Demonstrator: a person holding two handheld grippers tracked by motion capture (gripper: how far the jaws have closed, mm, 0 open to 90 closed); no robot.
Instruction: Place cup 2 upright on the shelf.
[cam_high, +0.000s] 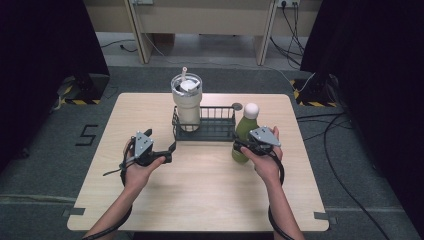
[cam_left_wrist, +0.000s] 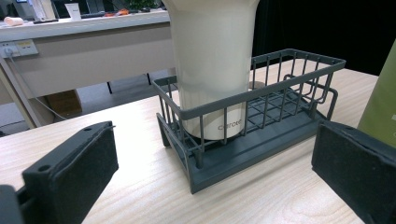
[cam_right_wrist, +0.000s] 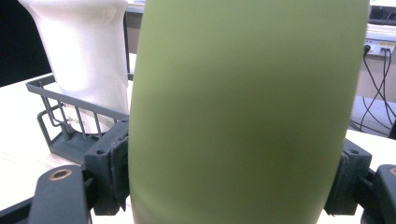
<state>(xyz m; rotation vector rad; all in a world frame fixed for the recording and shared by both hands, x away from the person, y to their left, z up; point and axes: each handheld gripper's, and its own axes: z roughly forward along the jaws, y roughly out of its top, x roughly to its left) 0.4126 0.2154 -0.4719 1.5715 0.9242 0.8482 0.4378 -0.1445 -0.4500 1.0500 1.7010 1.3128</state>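
My right claw (cam_high: 243, 145) clamps the green bottle (cam_high: 244, 131) standing on the surface (cam_high: 200, 190) beside the wire rack (cam_high: 220, 131); my left claw (cam_high: 171, 150) gapes wide, holding nothing.

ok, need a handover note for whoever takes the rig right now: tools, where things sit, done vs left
Right tool: shut on the green bottle, pads pressing both sides of its body; the bottle stands upright on the table, just outside the right end of the wire rack.
Left tool: open, holding nothing, aimed at the rack's left end, apart from it.
White tumbler: upright inside the rack's left part; the right part is free.
Done: tumbler racked, bottle gripped.
Left, probably: lift the bottle and set it in the free part beside the tumbler; the left tool could steady the rack.
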